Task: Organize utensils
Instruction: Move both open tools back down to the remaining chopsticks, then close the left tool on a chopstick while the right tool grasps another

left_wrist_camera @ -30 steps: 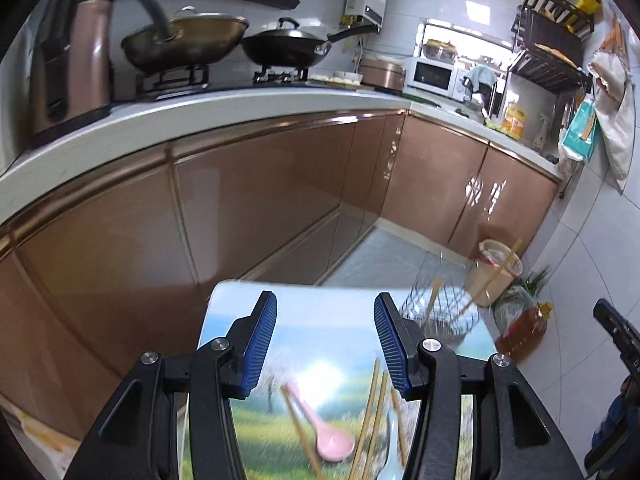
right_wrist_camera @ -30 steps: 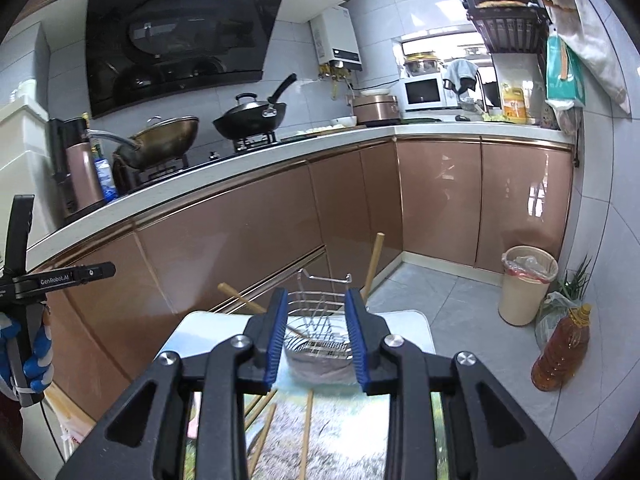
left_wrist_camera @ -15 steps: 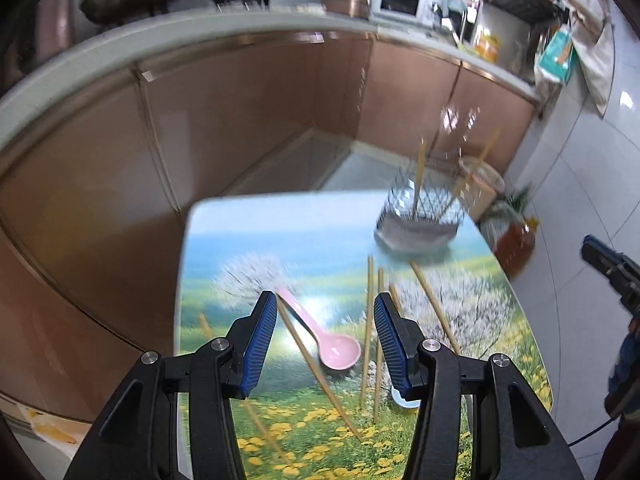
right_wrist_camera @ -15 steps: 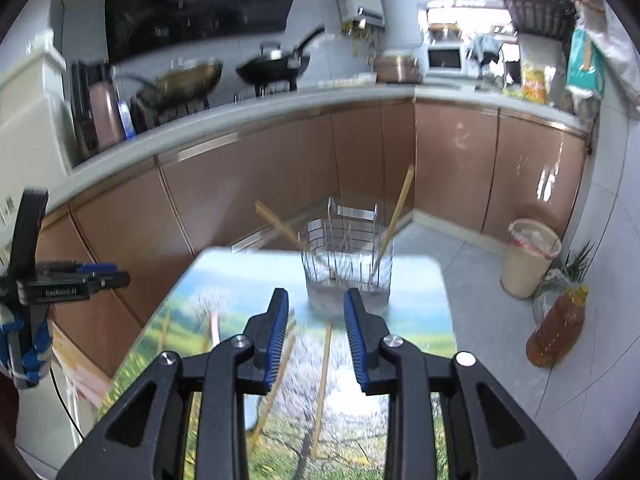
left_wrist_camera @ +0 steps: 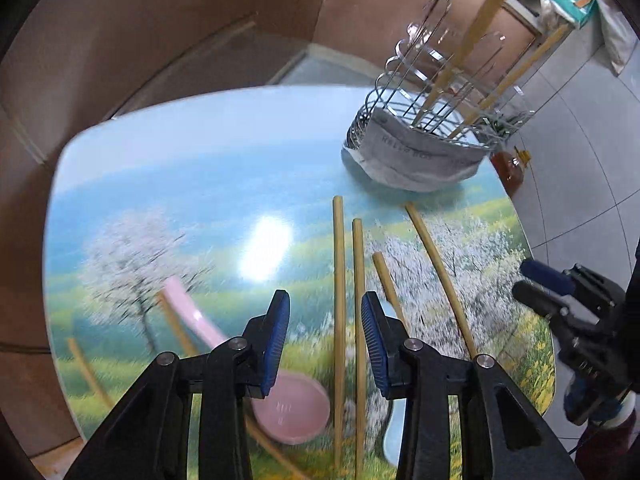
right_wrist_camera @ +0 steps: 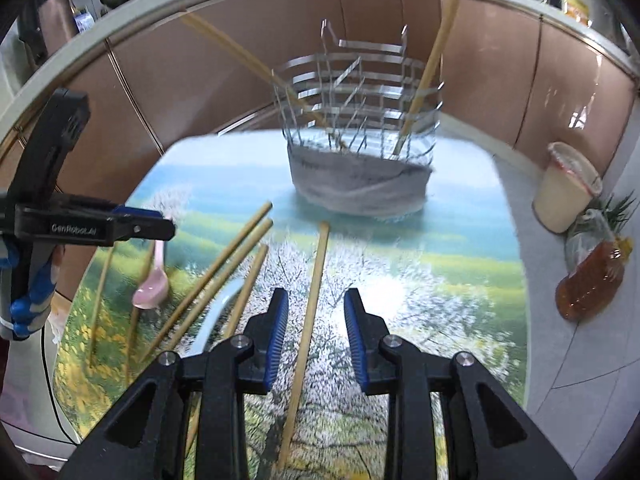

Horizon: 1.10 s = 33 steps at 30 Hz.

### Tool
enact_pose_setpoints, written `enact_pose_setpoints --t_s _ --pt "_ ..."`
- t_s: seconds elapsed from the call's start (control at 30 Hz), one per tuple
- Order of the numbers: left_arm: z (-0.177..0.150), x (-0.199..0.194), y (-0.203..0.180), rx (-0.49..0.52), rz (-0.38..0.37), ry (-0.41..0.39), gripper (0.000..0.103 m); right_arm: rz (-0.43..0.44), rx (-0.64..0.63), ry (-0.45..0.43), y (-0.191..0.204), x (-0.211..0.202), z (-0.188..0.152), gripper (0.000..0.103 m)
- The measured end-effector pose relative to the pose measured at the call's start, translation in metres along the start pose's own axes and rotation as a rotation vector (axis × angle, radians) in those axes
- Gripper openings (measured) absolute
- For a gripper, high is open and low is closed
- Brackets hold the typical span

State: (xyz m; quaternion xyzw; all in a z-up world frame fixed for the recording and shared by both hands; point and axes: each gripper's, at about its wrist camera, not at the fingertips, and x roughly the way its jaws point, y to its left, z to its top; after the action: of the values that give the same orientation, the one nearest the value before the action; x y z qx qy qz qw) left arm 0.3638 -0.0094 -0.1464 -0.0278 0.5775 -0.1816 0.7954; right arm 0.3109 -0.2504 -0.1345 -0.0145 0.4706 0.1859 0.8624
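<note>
1. Our landmark is the wire utensil basket with a grey liner, standing at the far end of the landscape-printed table. Two chopsticks already lean inside it.
2. The loose bamboo chopsticks lie on the near side of the basket, with a pink plastic spoon and a pale blue spoon nearer to us than the basket as well.
3. Our left gripper has just been closing its jaws, yet they stand open over two parallel chopsticks, the pads pressing on nothing.
4. Our right gripper is open too — one chopstick runs between its jaws, untouched.
5. Risks, as we judge them:
   - The two sticks under the left gripper lie close together, so it may pinch both or flick one aside.
   - The pink spoon overlaps a stick — lifting one could drag the other.
   - A thin stick gripped off-centre may swivel and miss the basket.
</note>
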Motion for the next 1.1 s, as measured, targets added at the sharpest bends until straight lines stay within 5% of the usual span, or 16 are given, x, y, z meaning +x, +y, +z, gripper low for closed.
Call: enact_pose_setpoints --t_s 0.33,1.1 --pt "0.022 0.041 -0.009 0.044 0.001 0.077 0.03 0.006 -0.019 0.081 0.002 0.047 0.009 0.027" --pt "0.023 0.077 -0.023 0.081 0.048 0.107 0.023 -0.025 -0.033 0.154 0.01 0.089 0.022 0.027"
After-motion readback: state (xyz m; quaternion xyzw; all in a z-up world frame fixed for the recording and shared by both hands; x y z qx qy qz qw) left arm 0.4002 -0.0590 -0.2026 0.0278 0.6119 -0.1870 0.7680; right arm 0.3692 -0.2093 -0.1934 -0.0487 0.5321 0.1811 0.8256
